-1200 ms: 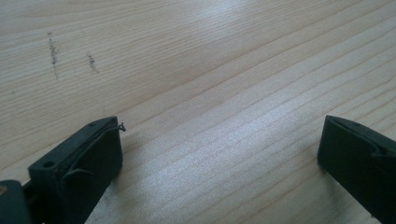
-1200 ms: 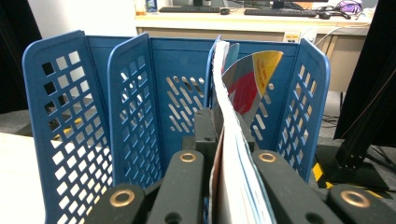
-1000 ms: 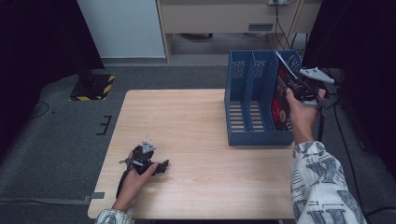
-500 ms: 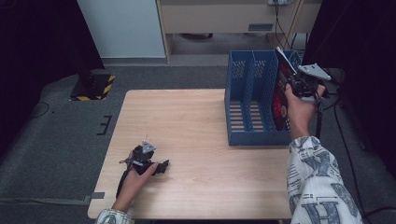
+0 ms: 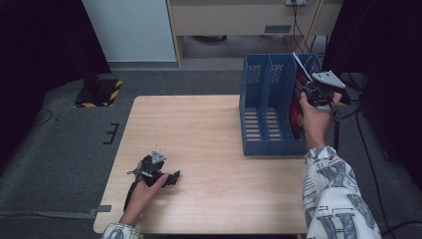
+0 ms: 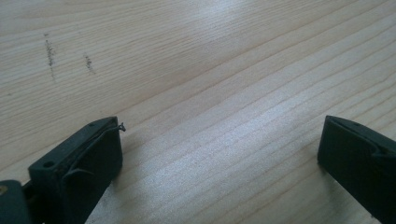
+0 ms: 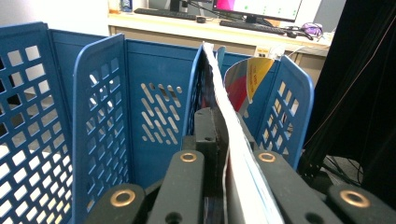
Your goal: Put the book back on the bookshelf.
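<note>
A thin magazine (image 5: 297,110) with a red cover stands on edge, its lower part inside the rightmost compartment of the blue file holder (image 5: 263,145). My right gripper (image 5: 309,92) is shut on its upper edge, above the holder's right side. In the right gripper view the magazine's white edge (image 7: 232,133) runs up between the two black jaws, beside a blue divider (image 7: 103,116). My left gripper (image 5: 172,178) rests on the wooden table (image 5: 209,129) near the front left, held by a hand. Its jaws stand wide apart over bare wood, so the left gripper (image 6: 219,144) is open.
The file holder has three upright slots and sits at the table's right rear. A desk with monitors and cables (image 7: 243,18) lies beyond it. Black curtains (image 5: 383,74) hang at the right and left. A patterned sleeve (image 5: 333,194) comes in at the bottom right.
The magazine has turned from a tilted, face-showing pose to edge-on and sunk into the right compartment, with the right hand shifting a little. The left gripper has stayed put.
</note>
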Demonstrator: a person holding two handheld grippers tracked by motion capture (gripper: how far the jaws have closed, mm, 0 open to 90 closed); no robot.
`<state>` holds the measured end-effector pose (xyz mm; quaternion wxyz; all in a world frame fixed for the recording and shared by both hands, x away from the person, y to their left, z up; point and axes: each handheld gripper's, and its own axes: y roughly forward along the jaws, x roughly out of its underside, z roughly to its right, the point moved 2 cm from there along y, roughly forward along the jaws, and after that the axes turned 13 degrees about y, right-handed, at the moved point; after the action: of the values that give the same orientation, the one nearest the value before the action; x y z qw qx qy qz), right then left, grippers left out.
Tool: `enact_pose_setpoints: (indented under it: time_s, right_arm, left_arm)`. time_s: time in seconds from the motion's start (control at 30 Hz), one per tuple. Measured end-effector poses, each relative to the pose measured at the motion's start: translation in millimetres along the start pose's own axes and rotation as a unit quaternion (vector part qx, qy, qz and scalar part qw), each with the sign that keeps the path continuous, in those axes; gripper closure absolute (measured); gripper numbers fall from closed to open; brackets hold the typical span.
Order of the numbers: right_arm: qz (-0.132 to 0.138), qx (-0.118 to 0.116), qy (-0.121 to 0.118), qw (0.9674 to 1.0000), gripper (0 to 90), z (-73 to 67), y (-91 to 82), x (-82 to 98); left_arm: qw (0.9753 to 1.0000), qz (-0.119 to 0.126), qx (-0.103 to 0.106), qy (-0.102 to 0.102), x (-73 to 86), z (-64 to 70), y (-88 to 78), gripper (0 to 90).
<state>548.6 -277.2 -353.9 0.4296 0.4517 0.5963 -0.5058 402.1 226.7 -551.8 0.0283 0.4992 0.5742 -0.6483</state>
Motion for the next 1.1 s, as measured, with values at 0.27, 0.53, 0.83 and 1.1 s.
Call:
enact_pose_setpoints:
  time_s: [0.27, 0.53, 0.83, 1.1]
  right_arm:
    - [-0.002, -0.007, 0.006, 1.0000, 86.4, -0.8, 1.0, 5.6]
    - [-0.003, -0.010, 0.000, 0.9999, 86.3, -5.3, 0.8, 7.6]
    - [-0.005, -0.011, -0.010, 0.9999, 85.3, -6.1, -0.1, 7.7]
    - [-0.009, -0.018, -0.007, 0.9998, 81.2, -8.5, -0.7, 9.2]
  left_arm:
    - [1.0000, 0.000, 0.000, 0.000, -0.1, 0.1, 0.0, 0.0]
    - [1.0000, 0.000, 0.000, 0.000, -0.1, 0.2, 0.0, 0.0]
    - [1.0000, 0.000, 0.000, 0.000, -0.1, 0.2, 0.0, 0.0]
    - [1.0000, 0.000, 0.000, 0.000, -0.1, 0.2, 0.0, 0.0]
